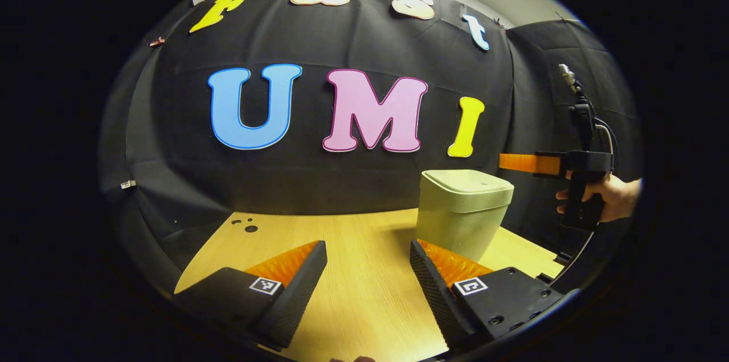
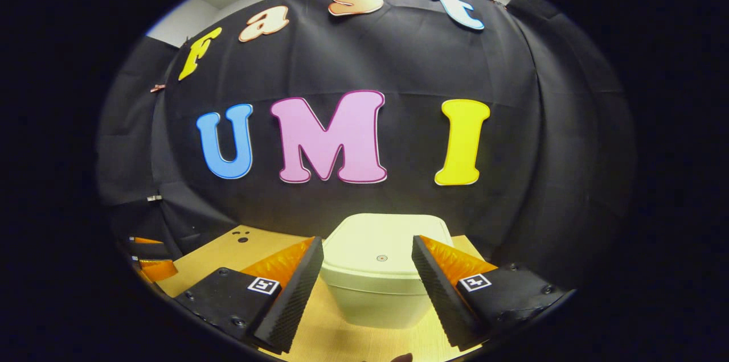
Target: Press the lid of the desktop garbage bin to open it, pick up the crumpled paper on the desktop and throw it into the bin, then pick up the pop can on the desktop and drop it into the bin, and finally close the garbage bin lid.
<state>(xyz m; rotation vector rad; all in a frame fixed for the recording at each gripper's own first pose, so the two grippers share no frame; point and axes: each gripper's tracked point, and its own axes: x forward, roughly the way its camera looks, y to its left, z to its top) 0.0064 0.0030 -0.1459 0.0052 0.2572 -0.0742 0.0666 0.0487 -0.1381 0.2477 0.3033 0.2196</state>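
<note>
Wooden table (image 1: 364, 293) against black cloth wall (image 1: 353, 191); bin (image 2: 373, 282) stands near the back, lid (image 2: 387, 248) closed. Left gripper (image 1: 368, 251) and right gripper (image 2: 368, 245) both spread wide, holding nothing.

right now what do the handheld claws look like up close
The left claw and the right claw each have two wedge-shaped fingers on black blocks bearing square black-and-white markers. In the left gripper view, the right claw has a black pistol-style handle with cables, gripped by a bare hand.

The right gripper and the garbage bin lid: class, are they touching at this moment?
Apart. In the left gripper view the right gripper hangs in the air, clearly above the closed lid of the garbage bin, with black cloth visible between them.
</note>
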